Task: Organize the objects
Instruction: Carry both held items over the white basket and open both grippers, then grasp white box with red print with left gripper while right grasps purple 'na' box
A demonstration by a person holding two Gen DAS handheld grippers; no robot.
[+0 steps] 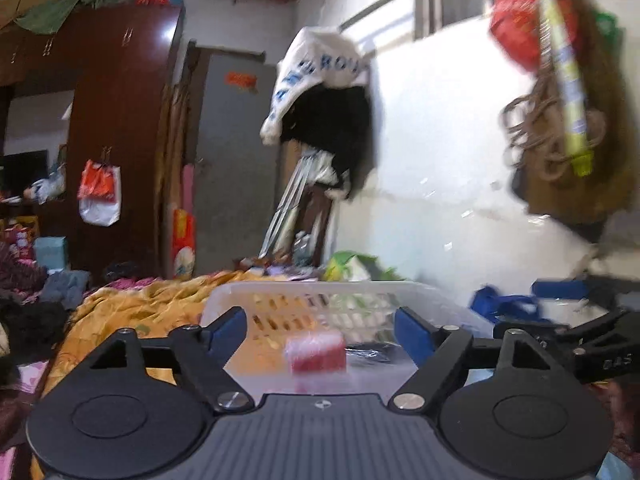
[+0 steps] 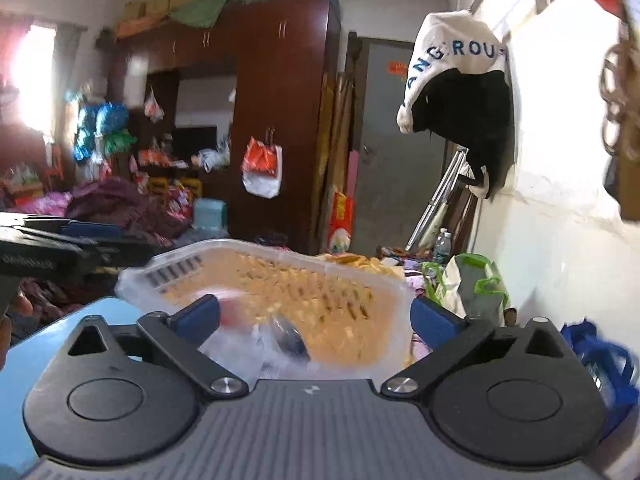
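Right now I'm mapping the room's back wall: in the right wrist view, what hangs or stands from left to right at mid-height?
Blue bags → orange-and-white bag on the wardrobe → grey door → white lettered bag.

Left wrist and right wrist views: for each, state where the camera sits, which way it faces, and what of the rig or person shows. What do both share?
Left wrist: on the left gripper, open, facing the white basket and red block; right gripper at the right edge.
Right wrist: on the right gripper, open, facing the basket; left gripper at the left edge.
Shared: basket, wardrobe, grey door.
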